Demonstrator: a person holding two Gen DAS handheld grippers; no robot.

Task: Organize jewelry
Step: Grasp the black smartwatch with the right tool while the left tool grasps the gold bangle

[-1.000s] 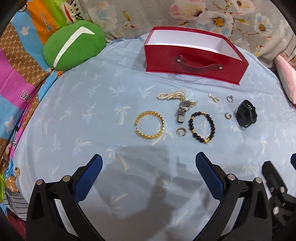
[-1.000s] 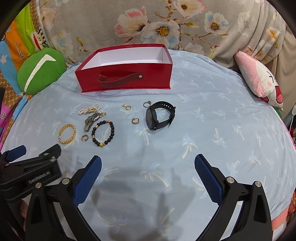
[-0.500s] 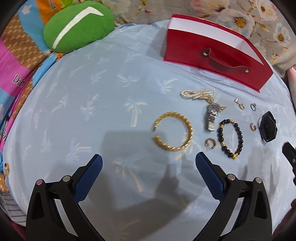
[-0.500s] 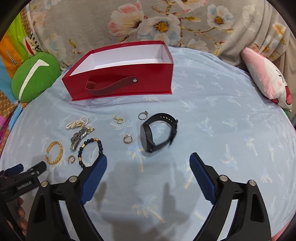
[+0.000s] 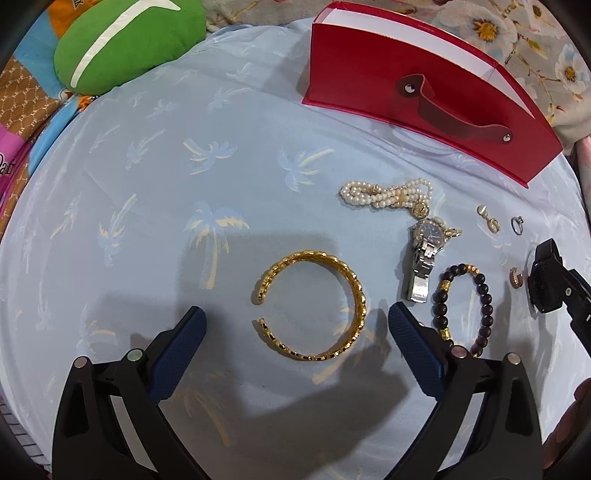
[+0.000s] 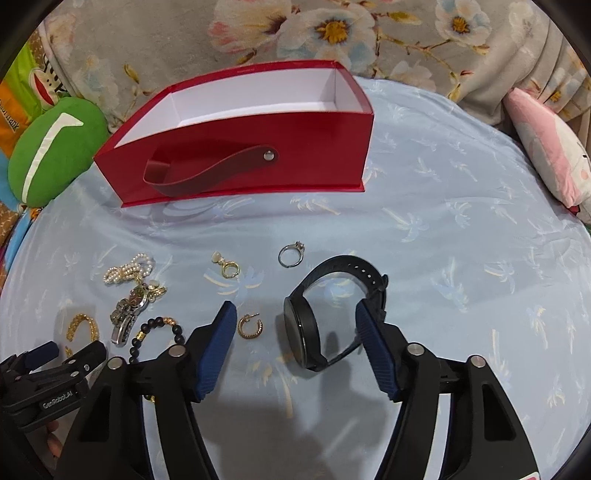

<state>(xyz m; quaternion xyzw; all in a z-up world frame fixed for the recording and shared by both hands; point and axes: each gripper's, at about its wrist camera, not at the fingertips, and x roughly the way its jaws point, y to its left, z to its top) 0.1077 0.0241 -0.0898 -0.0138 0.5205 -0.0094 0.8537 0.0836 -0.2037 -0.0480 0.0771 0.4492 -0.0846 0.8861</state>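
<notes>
A gold cuff bracelet lies on the blue cloth between the open fingers of my left gripper. Right of it lie a silver watch, a pearl strand and a black bead bracelet. My right gripper is open around a black smartwatch, with its right pad at the strap. A gold hoop earring, a silver ring and a gold drop earring lie nearby. The open red box stands behind.
A green cushion lies at the far left and a pink pillow at the right edge. Floral fabric rises behind the box. The blue palm-print cloth covers the surface.
Both grippers have moved forward and down. The left now brackets the gold cuff. The right has narrowed a little and now brackets the black smartwatch.
</notes>
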